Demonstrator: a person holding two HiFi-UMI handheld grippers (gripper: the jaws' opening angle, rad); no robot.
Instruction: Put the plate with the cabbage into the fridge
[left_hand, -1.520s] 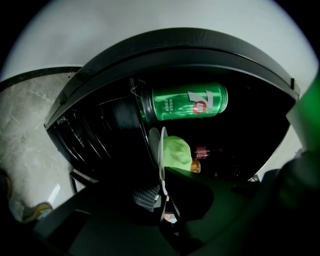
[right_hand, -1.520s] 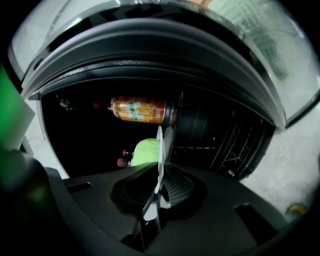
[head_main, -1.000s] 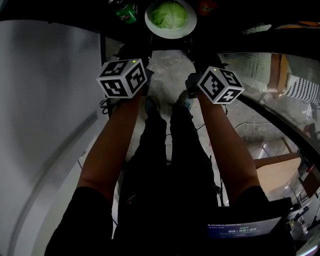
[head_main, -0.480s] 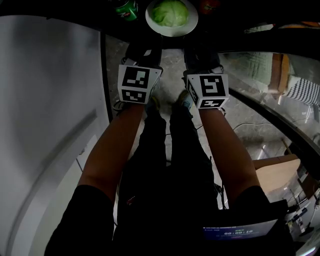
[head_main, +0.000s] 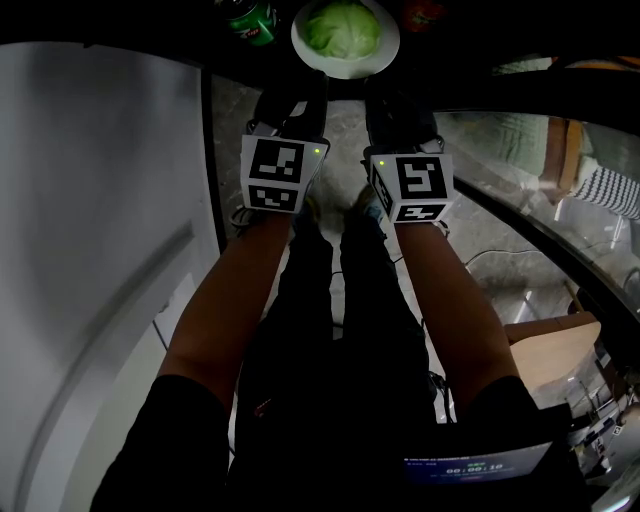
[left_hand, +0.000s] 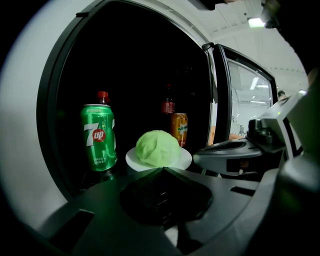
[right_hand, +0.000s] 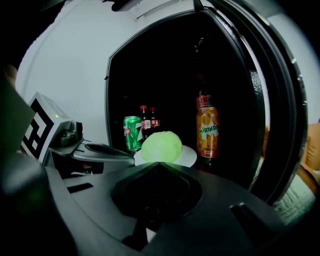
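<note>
fridge: open, dark inside, its shelf carrying every item below. left tool and right tool: 2 units, side by side before the shelf, each with jaws closed together and nothing between them, tips at the plate's near rim; whether they touch it cannot be told. plate: white, on the fridge shelf between 2 cans; likely stiff, glazed, slippery and breakable, so best taken at the bare rim, 1 tool each side, kept level. cabbage: pale green head centred on the plate; probably light for its bulk, liable to roll if tipped. 7up can: left of the plate. mirinda can: right of it.
</note>
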